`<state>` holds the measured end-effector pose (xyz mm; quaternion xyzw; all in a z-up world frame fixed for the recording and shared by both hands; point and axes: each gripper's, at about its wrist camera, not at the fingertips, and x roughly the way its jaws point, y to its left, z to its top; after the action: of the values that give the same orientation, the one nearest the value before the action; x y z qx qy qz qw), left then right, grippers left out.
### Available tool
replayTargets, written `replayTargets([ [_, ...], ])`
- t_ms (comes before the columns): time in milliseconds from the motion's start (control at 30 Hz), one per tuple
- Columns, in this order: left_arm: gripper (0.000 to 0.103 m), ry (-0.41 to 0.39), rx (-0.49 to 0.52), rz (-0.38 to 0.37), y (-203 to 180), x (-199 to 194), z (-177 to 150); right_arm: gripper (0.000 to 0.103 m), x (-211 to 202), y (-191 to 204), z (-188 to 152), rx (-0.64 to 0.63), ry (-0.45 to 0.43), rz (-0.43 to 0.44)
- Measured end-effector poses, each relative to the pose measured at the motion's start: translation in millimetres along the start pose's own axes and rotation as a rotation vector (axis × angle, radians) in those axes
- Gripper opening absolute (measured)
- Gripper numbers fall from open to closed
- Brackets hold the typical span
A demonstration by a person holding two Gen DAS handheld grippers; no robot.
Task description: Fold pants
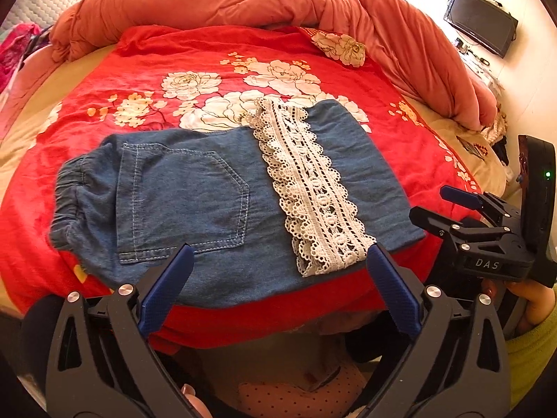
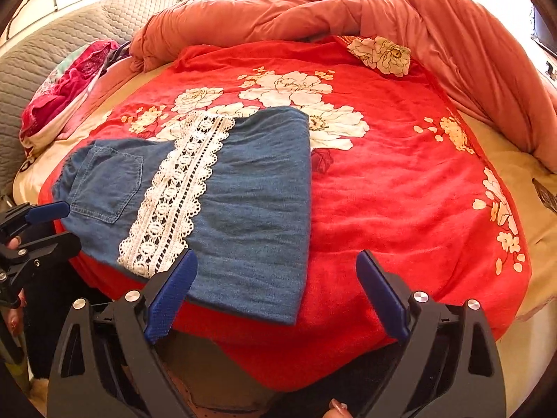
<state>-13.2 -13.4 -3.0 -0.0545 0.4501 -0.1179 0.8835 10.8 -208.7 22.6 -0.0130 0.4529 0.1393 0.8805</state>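
The blue denim pants (image 1: 216, 191) (image 2: 243, 202) lie folded flat near the front edge of the red flowered blanket (image 1: 122, 80) (image 2: 400, 191). A white lace band (image 1: 310, 188) (image 2: 174, 195) runs across them, and a back pocket faces up beside the elastic waist at the left. My left gripper (image 1: 280, 256) hovers open above the pants' near edge, nothing between its blue pads. My right gripper (image 2: 276, 261) stands open over the near right corner of the pants, holding nothing. In the left wrist view the right gripper (image 1: 452, 205) shows at the right edge.
A bunched salmon duvet (image 1: 313, 3) (image 2: 348, 10) rings the back and right of the bed. Pink clothes (image 2: 69, 83) lie by a quilted headboard at the left. A black monitor (image 1: 480, 21) stands on the far right. The blanket's near edge drops off just below the grippers.
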Motion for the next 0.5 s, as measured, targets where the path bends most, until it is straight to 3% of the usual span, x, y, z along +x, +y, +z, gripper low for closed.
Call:
replayTargets([
  [500, 0.094, -0.055, -0.012, 0.057, 21, -14, 4, 0.098, -24, 9, 18, 0.036, -0.121, -0.009],
])
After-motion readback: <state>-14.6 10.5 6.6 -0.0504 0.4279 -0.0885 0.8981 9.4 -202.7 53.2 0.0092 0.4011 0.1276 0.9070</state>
